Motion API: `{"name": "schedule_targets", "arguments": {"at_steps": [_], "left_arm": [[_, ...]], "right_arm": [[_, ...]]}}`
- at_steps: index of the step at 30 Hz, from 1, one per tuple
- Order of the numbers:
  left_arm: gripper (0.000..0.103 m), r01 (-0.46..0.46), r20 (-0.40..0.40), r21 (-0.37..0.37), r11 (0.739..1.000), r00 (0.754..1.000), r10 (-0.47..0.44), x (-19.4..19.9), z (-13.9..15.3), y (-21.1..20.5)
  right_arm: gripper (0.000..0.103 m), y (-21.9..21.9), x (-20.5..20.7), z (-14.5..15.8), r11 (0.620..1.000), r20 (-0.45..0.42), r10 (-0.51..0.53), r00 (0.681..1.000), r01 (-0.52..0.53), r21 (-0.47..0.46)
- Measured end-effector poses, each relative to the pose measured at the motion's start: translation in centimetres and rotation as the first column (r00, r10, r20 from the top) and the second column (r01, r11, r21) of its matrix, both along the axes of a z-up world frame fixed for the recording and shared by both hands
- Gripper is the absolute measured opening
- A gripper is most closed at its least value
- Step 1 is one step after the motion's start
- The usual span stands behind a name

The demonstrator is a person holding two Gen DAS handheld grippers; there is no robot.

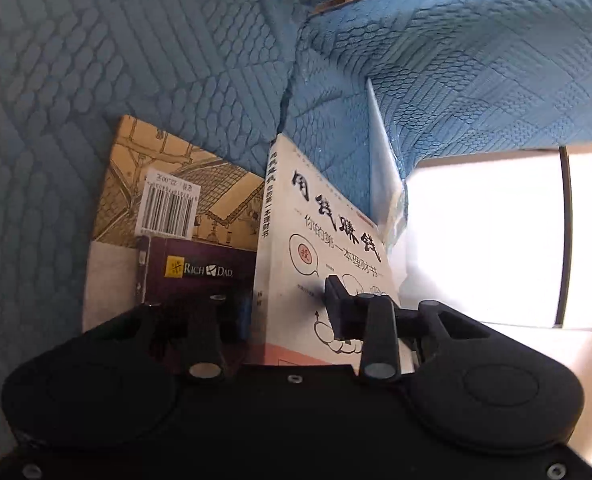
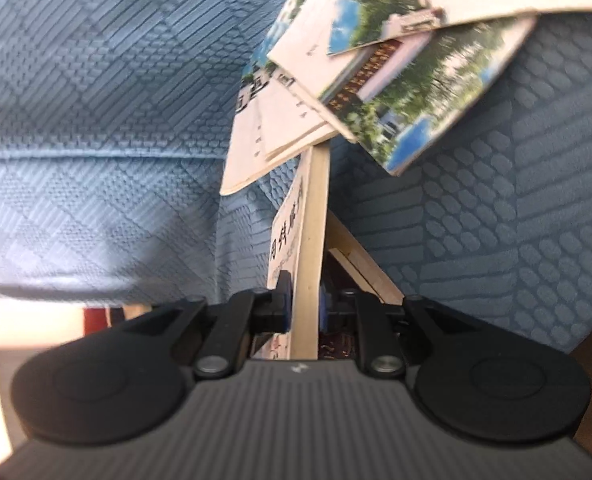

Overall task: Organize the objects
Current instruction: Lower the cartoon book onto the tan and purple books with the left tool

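The left tongs (image 1: 291,308) and the right tongs (image 2: 304,304) both clamp the same white book (image 1: 320,240), held upright on its edge over the blue quilted sofa (image 1: 135,60). Beside it lie a purple book (image 1: 199,272) on a tan book (image 1: 175,184). Photo booklets (image 2: 376,72) lie scattered beyond.

Strong light enters from the right of the left wrist view, where a window (image 1: 492,240) is blown out to pure white with no detail. The blue quilted fabric (image 1: 135,60) falls into dim shade at left. In the right wrist view the photo booklets (image 2: 396,72) are smeared by motion blur. Both fisheye views bend and darken at the corners.
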State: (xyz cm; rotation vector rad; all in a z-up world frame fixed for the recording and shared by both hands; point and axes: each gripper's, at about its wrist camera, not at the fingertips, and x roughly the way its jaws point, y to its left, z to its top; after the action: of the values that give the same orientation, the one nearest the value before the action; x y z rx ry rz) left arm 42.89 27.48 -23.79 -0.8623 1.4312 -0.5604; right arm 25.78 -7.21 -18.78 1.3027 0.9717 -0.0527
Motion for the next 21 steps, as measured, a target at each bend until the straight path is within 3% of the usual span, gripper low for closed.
{"name": "schedule_targets", "arguments": {"at_steps": [5, 9, 14, 21], "left_arm": [[0.03, -0.048, 0.078, 0.048, 0.998, 0.996, 0.044, -2.2, 2.7, 0.5], [0.03, -0.087, 0.172, 0.096, 0.992, 0.983, 0.069, -4.4, 5.6, 0.8], [0.029, -0.141, 0.229, 0.08, 0.987, 0.966, 0.119, -7.1, 8.2, 1.8], [0.029, -0.18, 0.324, 0.117, 0.977, 0.937, 0.134, -9.5, 12.9, 1.9]], "right_arm": [[0.02, 1.0, 0.3, 1.7, 0.986, 0.028, 0.115, 0.993, -0.111, -0.12], [0.021, 1.8, 0.2, 3.1, 0.974, 0.058, 0.165, 0.985, -0.154, -0.165], [0.021, 2.7, -0.2, 5.5, 0.952, 0.122, 0.235, 0.964, -0.203, -0.23], [0.021, 3.3, -1.0, 8.3, 0.938, 0.201, 0.293, 0.935, -0.241, -0.249]]}}
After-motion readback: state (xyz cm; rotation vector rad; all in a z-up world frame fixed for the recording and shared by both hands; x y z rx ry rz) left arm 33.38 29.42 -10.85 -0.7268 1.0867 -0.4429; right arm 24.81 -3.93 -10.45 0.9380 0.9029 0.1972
